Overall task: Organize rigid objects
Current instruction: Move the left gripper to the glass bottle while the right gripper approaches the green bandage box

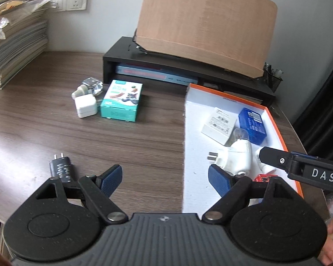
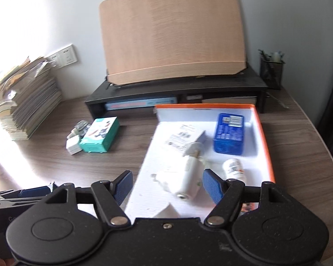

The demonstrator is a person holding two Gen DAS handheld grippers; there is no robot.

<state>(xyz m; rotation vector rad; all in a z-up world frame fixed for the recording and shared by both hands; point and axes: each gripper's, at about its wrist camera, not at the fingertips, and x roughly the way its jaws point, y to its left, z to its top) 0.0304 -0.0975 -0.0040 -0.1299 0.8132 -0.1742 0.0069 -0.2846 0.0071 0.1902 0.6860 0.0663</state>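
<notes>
Orange-rimmed tray (image 2: 264, 133) with a white floor, lying flat on the wood-grain counter (image 1: 55, 133) in front of a black monitor riser (image 2: 210, 86). Inside the tray: a blue rectangular box (image 2: 229, 133) toward the far right corner; a white labelled carton (image 2: 184, 137) to its left; a white plug-in device (image 2: 182, 177) with prongs pointing left, lying in the middle with its clear-capped end resting on the carton; a small white printed bottle (image 2: 234, 168) on its side near the right wall; and a small red item (image 1: 265, 177) at the near edge, mostly hidden. A white wedge-shaped piece (image 2: 167, 210) shows at the tray's near end; what it is cannot be told.

Outside the tray, on the counter to the left: a teal carton (image 1: 122, 102), a white charger cube (image 1: 86, 106) touching its left side, a clear faceted bottle (image 1: 92, 85) and a small cream object (image 1: 78, 92) just behind them; a dark plug adapter (image 1: 61, 166) lies apart, nearer the camera.

A mesh pen cup (image 2: 271, 71) stands at the riser's right end, holding pens.

Left gripper (image 1: 165, 178): jaws wide apart, holding nothing, straddling the tray's left edge. Right gripper (image 2: 166, 186): jaws wide apart, empty, with the white plug-in device lying between the pads but not gripped.
</notes>
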